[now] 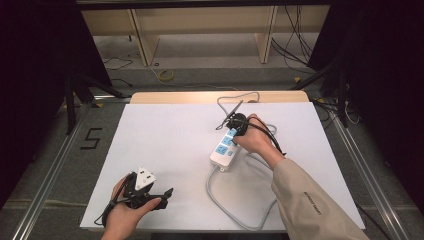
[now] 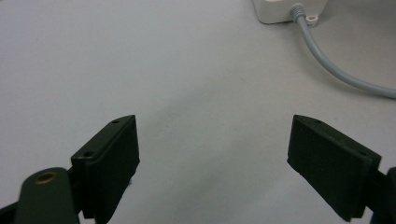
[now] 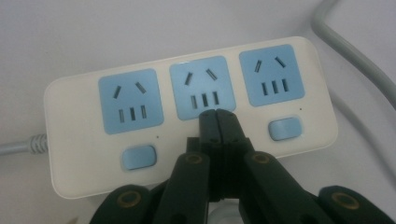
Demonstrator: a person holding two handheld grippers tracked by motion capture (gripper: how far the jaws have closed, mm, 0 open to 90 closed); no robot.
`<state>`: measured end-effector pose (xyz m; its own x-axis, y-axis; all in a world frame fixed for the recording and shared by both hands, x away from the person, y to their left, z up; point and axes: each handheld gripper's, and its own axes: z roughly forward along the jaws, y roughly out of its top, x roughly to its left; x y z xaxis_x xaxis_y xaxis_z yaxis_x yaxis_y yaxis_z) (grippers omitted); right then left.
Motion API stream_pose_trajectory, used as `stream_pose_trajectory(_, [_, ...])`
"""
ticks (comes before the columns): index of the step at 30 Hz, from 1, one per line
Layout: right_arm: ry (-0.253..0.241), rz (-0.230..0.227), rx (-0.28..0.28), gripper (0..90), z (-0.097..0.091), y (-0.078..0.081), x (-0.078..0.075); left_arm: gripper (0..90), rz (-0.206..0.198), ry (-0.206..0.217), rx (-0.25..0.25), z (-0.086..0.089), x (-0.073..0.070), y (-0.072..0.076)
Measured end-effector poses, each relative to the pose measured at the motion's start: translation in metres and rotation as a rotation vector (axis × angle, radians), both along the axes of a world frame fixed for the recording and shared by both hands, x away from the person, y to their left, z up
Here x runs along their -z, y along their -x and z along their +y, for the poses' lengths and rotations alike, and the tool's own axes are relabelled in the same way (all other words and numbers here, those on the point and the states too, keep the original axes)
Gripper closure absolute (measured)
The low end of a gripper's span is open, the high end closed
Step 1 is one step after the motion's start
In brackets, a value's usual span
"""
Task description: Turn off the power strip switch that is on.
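A white power strip (image 1: 223, 150) with three blue sockets lies on the white table (image 1: 165, 130), right of centre. My right gripper (image 1: 235, 126) is over its far end. In the right gripper view the strip (image 3: 79, 140) lies crosswise, and my right gripper (image 3: 217, 114) is shut with nothing between its jaws, its tips just below the middle socket (image 3: 201, 86). A blue button (image 3: 138, 157) sits below the left socket and another blue button (image 3: 284, 129) below the right one. My left gripper (image 1: 160, 192) rests near the front left edge; the left gripper (image 2: 212, 135) is open over bare table.
The strip's grey cable (image 1: 220, 200) loops toward the table's front edge and back to the right; the cable (image 2: 336, 70) also leaves the strip's end (image 2: 287, 9) in the left gripper view. Loose wires (image 1: 300, 45) lie on the floor beyond the table.
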<state>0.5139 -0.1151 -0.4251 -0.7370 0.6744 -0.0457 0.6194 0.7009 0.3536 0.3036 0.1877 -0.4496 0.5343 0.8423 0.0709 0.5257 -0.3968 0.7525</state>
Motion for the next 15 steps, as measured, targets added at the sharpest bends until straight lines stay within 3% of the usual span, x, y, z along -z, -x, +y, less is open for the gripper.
stream_pose_trajectory(15, [0.022,0.016,-0.001,90.0,0.0004,-0.0012,0.0047,15.9,0.0,-0.002,0.001,-0.0001,-0.0003,0.0003])
